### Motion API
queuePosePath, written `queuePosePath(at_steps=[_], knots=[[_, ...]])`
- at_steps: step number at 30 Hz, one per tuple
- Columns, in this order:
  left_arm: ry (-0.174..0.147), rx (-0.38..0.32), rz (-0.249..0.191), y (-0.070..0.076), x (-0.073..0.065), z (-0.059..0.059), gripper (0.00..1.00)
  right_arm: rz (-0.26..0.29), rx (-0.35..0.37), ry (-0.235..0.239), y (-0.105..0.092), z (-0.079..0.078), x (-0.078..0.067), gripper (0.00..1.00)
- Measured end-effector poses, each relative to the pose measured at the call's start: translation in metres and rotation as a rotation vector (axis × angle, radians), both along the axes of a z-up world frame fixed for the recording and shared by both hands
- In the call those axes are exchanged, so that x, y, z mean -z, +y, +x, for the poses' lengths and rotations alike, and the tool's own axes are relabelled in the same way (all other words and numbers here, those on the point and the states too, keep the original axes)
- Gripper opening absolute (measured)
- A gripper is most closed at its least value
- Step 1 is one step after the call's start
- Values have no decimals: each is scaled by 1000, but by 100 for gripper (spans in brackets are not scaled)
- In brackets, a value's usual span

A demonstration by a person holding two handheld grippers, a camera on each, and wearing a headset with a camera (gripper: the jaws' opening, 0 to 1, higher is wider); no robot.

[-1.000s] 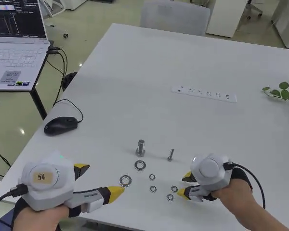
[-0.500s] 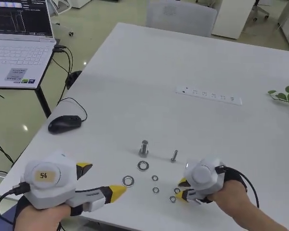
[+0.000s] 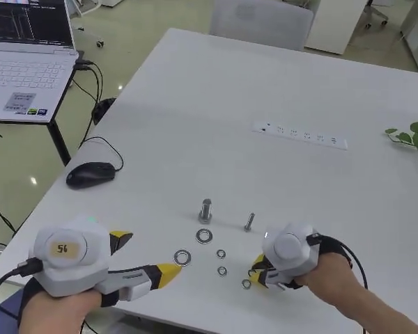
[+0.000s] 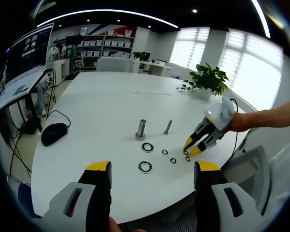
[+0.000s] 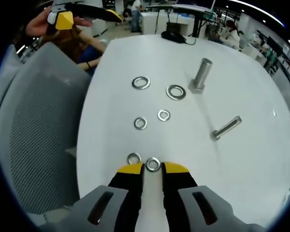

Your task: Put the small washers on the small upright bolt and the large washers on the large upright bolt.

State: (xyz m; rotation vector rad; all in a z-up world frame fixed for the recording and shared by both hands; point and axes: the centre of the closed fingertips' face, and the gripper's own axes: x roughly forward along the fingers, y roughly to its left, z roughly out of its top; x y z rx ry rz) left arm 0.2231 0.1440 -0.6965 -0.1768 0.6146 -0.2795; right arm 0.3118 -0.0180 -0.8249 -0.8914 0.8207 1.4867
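The large bolt (image 3: 205, 210) and the small bolt (image 3: 249, 222) stand upright on the white table (image 3: 195, 111). Two large washers (image 3: 204, 236) (image 3: 182, 258) lie flat in front of the large bolt. Small washers (image 3: 221, 254) (image 3: 222, 271) (image 3: 246, 284) lie further right. My right gripper (image 3: 253, 273) rests low on the table with its jaws narrowed around one small washer (image 5: 153, 165); a second small washer (image 5: 134, 158) lies just beside its left fingertip (image 5: 130, 169). My left gripper (image 3: 143, 257) stands open at the near left, holding nothing, a short way from the nearest large washer (image 4: 145, 167).
A black mouse (image 3: 90, 174) with its cable lies at the table's left edge. A white power strip (image 3: 299, 133) lies across the far middle. A laptop (image 3: 24, 56) sits on a side stand at left, a plant (image 3: 407, 136) at far right, a chair (image 3: 254, 24) beyond the table.
My right gripper has slid left and down onto the nearest small washers, and its jaws have narrowed from open to close around one. The left gripper has hardly moved.
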Motion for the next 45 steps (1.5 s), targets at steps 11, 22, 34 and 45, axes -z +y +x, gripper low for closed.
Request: queuePosePath(at_steps=[11, 22, 34, 45], knots=[[7, -14, -2, 4, 2, -4, 68, -16, -44, 2, -1, 4, 0, 16], [-4, 3, -3, -3, -1, 1, 67, -45, -25, -81, -5, 15, 0, 4], [4, -17, -4, 5, 2, -5, 67, 34, 4, 4, 22, 12, 1, 18], [2, -21, -3, 6, 0, -4, 66, 49, -87, -4, 46, 8, -1, 22]])
